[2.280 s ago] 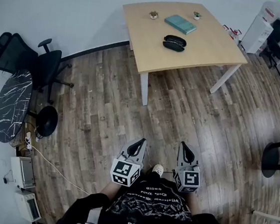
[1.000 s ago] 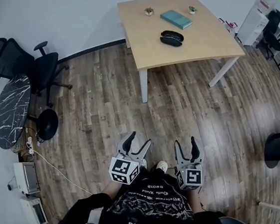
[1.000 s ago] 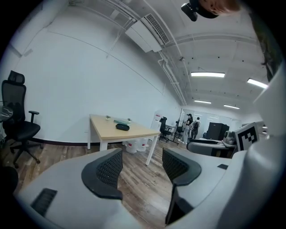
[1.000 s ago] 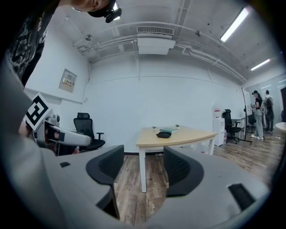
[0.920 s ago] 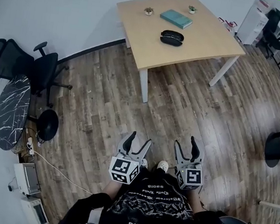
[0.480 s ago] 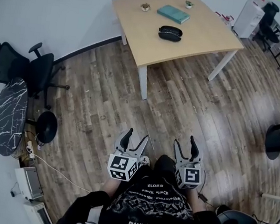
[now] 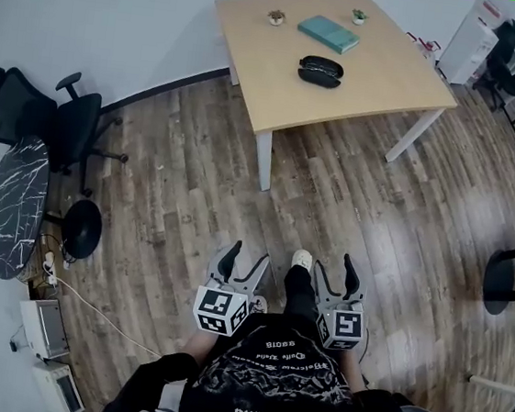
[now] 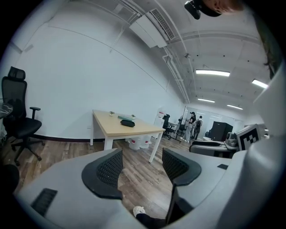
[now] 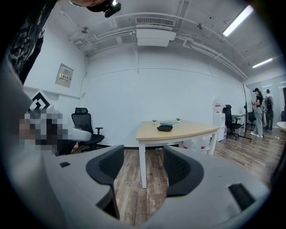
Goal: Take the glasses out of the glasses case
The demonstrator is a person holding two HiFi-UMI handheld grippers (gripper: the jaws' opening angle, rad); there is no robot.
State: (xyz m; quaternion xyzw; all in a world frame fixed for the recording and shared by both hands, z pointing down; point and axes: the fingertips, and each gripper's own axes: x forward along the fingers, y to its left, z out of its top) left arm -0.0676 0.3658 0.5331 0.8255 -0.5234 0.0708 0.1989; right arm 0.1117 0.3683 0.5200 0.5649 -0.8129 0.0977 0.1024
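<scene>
The person is standing on the wood-plank floor (image 7: pixel 194 193), well apart from the light wooden table (image 7: pixel 383 76), and is holding both grippers low in front of the torso. The left gripper (image 7: pixel 244 262) is pointing toward the table; its fingers (image 8: pixel 105 172) are standing spread, with only floor and the person's shoe (image 7: pixel 301 258) showing in the gap. The right gripper (image 7: pixel 333 272) is sitting just beside it at the same height; its fingers (image 9: pixel 183 172) are likewise spread, with nothing between them but floor and a table leg in the distance. The black glasses case (image 7: pixel 321 71) is lying near the middle of the tabletop, far from both grippers. A teal book (image 7: pixel 328 34) is lying behind the case, and two small potted plants (image 7: pixel 276 16) are standing toward the table's far edge. A black office chair (image 7: pixel 68 124) and a round dark marble-pattern table (image 7: pixel 16 196) are standing by the wall on the left.
</scene>
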